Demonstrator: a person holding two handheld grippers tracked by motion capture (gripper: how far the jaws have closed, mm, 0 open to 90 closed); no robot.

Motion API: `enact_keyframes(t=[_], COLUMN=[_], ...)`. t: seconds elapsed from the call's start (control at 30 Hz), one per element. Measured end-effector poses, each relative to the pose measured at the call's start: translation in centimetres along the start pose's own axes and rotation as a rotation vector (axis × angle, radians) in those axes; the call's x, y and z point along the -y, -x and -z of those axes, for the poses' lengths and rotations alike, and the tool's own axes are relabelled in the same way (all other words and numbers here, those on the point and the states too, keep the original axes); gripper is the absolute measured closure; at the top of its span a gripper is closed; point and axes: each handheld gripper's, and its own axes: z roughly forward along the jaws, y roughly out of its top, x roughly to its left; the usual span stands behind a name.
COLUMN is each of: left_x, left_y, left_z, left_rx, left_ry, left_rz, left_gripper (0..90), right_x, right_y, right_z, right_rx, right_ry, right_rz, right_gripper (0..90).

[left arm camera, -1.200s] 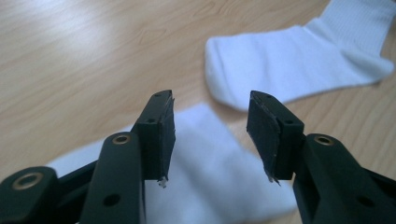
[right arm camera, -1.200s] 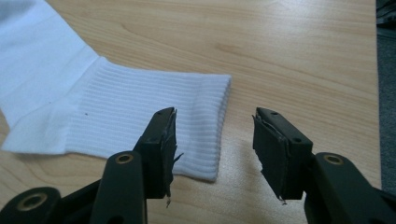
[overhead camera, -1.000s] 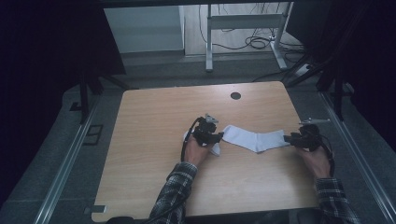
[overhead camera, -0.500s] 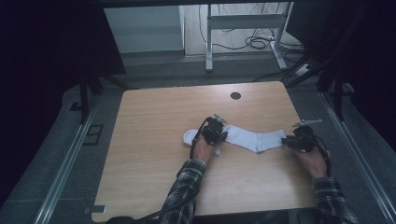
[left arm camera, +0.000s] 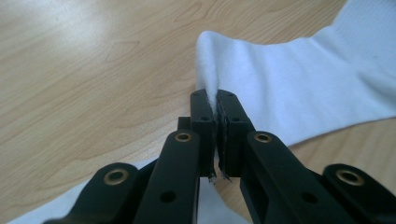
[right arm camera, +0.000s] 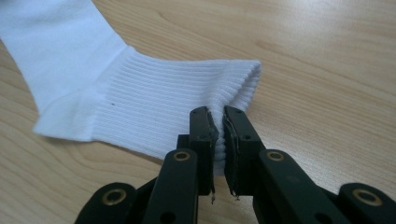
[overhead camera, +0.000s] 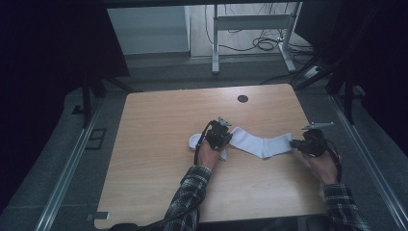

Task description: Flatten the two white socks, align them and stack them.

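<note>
White sock [overhead camera: 262, 143] lies flat across the wooden bench [overhead camera: 159, 120]. Left gripper [left arm camera: 215, 108] pinches its foot fabric, right gripper [right arm camera: 216, 122] pinches the ribbed cuff. Both grasps look secured; lifting or folding the sock apparently remains.

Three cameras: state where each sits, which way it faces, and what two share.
High view: above the person's side, facing forward and down on the table; forearms, both hands show.
Left gripper view: rides the left hand-held gripper, looking along its black jaws pinching a fold of the white sock.
Right gripper view: rides the right hand-held gripper, facing the ribbed cuff it pinches.
Shared: all show the sock.
</note>
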Motion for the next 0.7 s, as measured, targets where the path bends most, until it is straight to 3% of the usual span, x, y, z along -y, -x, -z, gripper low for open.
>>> enact_keyframes(t=[0.33,0.47,0.7], left_x=[0.9,1.7,4.3], left_y=[0.1,0.1,-0.4], left_z=[4.1,5.9,10.1], left_rx=[0.011,0.012,0.01], left_ry=[0.042,0.046,0.062], left_rz=[-0.014,-0.015,-0.003], left_gripper=[86.2,86.2,86.0], right_x=[-0.7,-1.1,-1.7], right_y=[-2.0,-3.1,-5.7], right_z=[1.4,1.7,2.3], right_rx=[-0.025,-0.055,-0.12], right_ry=[0.052,0.069,0.09], right_rz=[0.057,0.08,0.125], right_gripper=[81.6,81.5,81.3])
